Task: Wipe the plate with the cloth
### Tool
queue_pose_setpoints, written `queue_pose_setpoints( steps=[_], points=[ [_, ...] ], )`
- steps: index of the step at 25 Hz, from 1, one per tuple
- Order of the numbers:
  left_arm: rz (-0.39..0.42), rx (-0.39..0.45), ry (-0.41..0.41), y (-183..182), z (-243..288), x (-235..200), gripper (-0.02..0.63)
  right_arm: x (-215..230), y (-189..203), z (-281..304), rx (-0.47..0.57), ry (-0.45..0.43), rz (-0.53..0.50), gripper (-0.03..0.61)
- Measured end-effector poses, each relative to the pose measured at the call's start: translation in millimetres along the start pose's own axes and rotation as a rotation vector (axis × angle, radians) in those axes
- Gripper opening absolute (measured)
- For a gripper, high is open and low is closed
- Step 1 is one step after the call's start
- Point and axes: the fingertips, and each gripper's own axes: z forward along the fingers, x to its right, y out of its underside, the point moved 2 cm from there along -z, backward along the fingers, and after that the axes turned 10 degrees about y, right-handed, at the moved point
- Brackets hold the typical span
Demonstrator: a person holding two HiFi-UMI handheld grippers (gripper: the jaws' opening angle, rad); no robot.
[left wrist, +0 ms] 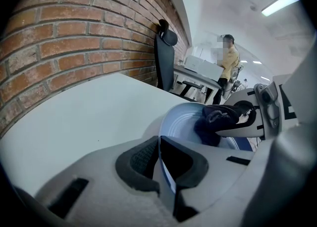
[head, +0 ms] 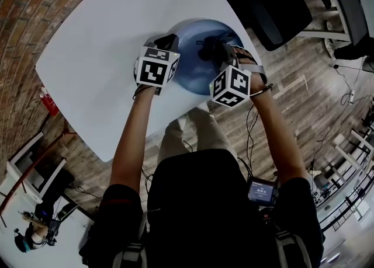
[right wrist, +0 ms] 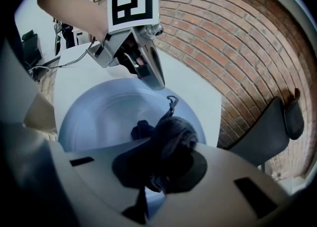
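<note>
A light blue plate (head: pixel 196 51) lies on the white table (head: pixel 99 56) in the head view. My left gripper (head: pixel 170 44) is shut on the plate's near left rim (left wrist: pixel 166 171); the thin edge runs between its dark pads. My right gripper (head: pixel 217 51) is shut on a dark blue cloth (right wrist: pixel 171 139), bunched up and pressed onto the plate's inner surface (right wrist: pixel 104 114). In the left gripper view the cloth (left wrist: pixel 213 122) sits on the plate under the right gripper's jaws. A loop of the cloth (right wrist: pixel 171 103) sticks out ahead.
A brick wall (left wrist: pixel 69 38) runs along the table's far side. A dark office chair (head: pixel 280 13) stands past the table's right corner, above wooden floor. A person in yellow (left wrist: pixel 229 58) stands far off by desks. The table edge is close in front of me.
</note>
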Motion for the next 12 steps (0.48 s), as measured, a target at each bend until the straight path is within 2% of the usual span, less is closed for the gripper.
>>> queue_pose_setpoints(
  steps=[12],
  points=[
    [-0.007, 0.002, 0.004, 0, 1, 0, 0.029, -10, 12, -12, -0.034, -0.026, 0.034, 0.041]
  ],
)
